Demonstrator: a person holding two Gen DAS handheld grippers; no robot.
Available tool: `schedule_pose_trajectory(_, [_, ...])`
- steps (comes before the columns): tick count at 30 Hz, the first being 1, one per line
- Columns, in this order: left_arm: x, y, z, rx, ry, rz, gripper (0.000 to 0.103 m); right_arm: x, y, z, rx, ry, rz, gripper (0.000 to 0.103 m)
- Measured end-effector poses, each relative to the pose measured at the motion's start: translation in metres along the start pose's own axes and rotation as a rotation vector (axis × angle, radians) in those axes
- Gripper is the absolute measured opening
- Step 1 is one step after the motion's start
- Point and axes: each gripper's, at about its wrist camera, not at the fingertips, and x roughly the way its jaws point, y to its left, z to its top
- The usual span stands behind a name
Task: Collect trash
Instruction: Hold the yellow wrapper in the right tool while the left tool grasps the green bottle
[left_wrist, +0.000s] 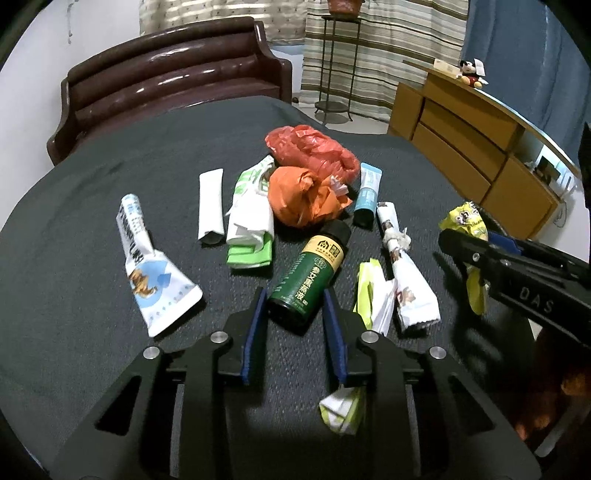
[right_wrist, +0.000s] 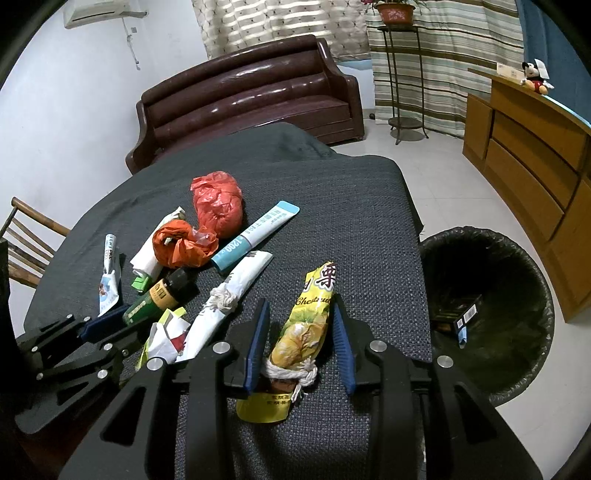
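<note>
Trash lies on a dark-covered table (left_wrist: 110, 192). A green bottle (left_wrist: 308, 275) lies just ahead of my open left gripper (left_wrist: 295, 295), its base between the fingertips. A crumpled wrapper (left_wrist: 341, 408) lies under the right finger. My right gripper (right_wrist: 301, 310) is open around a yellow chestnut bag (right_wrist: 306, 328) tied with string; the pads stand apart from it. It also shows in the left wrist view (left_wrist: 467, 221). A black-lined trash bin (right_wrist: 487, 306) stands on the floor right of the table.
Also on the table: red bag (left_wrist: 314, 147), orange bag (left_wrist: 301, 195), blue tube (right_wrist: 255, 236), white tied packet (left_wrist: 402, 273), white tube (left_wrist: 211, 206), green-white packet (left_wrist: 251, 218), pet-print pouch (left_wrist: 147, 269). Sofa (right_wrist: 251, 92) behind, wooden cabinet (right_wrist: 535, 166) right.
</note>
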Motion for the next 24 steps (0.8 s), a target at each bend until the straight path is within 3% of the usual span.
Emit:
schedule_pose_trajectory(14, [-0.014,0.019,-0.015,-0.099,0.005,0.051,0.031,0.0,0.001,0.0,-0.006,0.0,0.0,0.035])
schedule_pose_trajectory(16, [-0.016,0.019,-0.015,-0.1,-0.001,0.05,0.034,0.0,0.002,0.0,-0.007,0.0,0.0,0.035])
schedule_pose_trajectory(18, [-0.016,0.018,-0.013,-0.099,-0.009,0.049,0.045,0.0,0.002,0.0,-0.007,0.0,0.0,0.035])
schedule_pose_trajectory(24, [-0.009,0.015,-0.001,-0.078,-0.02,0.053,0.049,0.0,0.002,0.0,-0.006,0.0,0.001,0.036])
